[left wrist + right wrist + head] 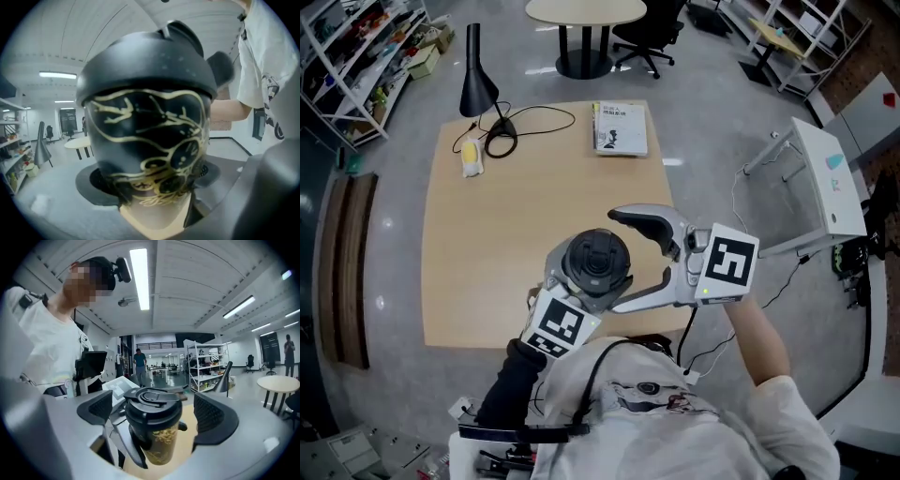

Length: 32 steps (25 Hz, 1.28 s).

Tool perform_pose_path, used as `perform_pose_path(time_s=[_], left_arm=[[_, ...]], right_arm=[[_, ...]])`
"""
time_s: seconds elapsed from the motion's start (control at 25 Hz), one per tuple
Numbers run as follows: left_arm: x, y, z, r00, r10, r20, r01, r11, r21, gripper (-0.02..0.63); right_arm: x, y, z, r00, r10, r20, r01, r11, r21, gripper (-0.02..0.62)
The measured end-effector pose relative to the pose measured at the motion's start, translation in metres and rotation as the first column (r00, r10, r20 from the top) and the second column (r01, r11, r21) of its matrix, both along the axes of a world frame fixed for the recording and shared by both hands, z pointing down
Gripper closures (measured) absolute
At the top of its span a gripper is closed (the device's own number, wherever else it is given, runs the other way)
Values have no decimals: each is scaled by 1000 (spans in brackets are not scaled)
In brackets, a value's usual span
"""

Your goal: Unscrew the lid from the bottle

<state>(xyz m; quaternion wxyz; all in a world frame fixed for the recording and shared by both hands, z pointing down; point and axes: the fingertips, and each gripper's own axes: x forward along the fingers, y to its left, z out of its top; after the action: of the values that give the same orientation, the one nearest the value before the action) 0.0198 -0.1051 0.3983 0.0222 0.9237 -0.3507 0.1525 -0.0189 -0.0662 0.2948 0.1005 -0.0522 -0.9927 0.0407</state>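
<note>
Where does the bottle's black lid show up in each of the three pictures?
Head view: the lid is low centre, seen from above.
Left gripper view: upper centre, capping the bottle.
Right gripper view: lower centre, seen from the side.
Shared landmark: the black desk lamp.

Lab-like office: shelving racks (358, 58), swivel chair (649, 36).

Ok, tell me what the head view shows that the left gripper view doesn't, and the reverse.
Head view only: the book, the marker cubes, the top of the lid. Left gripper view only: the gold pattern down the side of the bottle, and the pads of the left gripper pressed on it. Both: the bottle, its lid, the white shirt.
</note>
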Motion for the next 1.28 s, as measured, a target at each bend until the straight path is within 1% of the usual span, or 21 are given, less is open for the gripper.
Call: perform_pose_path(time_s=[0.12,0.2,0.28,0.32,0.36,0.44,0.48,0.52,0.56,0.6,0.68,0.72,0.84,0.88,0.96,1.04,1.08,1.16,1.2,1.24,1.28], left_arm=[[8,0,-2,1000,14,-22,-14,1000,4,189],[16,6,-4,996,69,-61,-70,998,-5,189],[24,16,-5,984,164,-65,-165,986,2,189],[29,24,-6,971,231,-60,-231,973,5,189],[35,34,-8,951,303,-57,-304,953,5,189],[45,54,-10,901,429,-66,-430,903,-4,189],[49,60,-14,879,469,-84,-471,882,-4,189],[52,64,-18,864,490,-111,-493,870,1,189],[53,65,-21,859,491,-141,-496,868,4,189],[52,62,-24,864,474,-171,-480,877,3,189],[42,48,-24,895,397,-205,-407,913,-10,189],[35,38,-21,917,344,-204,-354,935,-19,189],[10,6,-8,985,131,-109,-134,991,-26,189],[2,-3,-3,997,55,-52,-56,998,-12,189],[-7,-14,3,998,-54,46,52,998,30,189],[-4,-16,4,994,-74,85,70,996,57,189],[1,-14,4,995,-55,86,50,997,60,189],[15,-5,5,998,25,63,-28,998,51,189],[23,2,5,995,84,48,-86,995,46,189],[31,11,4,987,157,38,-158,987,41,189],[39,21,3,971,238,32,-239,970,36,189]], right_arm=[[-15,8,12,1000,-3,-22,5,997,72,82],[-17,8,10,999,-37,1,37,996,84,140],[-13,17,7,989,-146,7,145,986,82,140],[-8,24,6,971,-238,-5,237,967,96,140],[-1,33,8,934,-355,-32,356,926,125,140],[13,50,11,802,-591,-92,597,785,162,140],[17,55,9,741,-666,-90,671,729,134,140],[17,58,5,711,-701,-60,703,707,73,140],[15,58,0,714,-700,-21,700,714,-2,140],[11,56,-3,735,-678,5,677,734,-57,140],[7,47,-4,795,-606,25,605,792,-84,109],[7,39,-3,835,-550,32,550,831,-83,76],[11,6,5,965,-263,7,263,963,-50,44],[10,-3,10,988,-157,-14,157,988,-8,44],[5,-10,16,999,-11,-38,13,998,64,44],[-6,-10,20,999,31,-43,-27,995,93,52],[-11,-8,21,999,15,-35,-11,995,101,69],[-16,3,19,997,-81,1,80,991,107,118],[-13,11,17,989,-148,13,146,983,111,120],[-8,20,16,973,-232,7,230,966,123,120],[-1,30,18,944,-330,-16,329,934,138,120]])
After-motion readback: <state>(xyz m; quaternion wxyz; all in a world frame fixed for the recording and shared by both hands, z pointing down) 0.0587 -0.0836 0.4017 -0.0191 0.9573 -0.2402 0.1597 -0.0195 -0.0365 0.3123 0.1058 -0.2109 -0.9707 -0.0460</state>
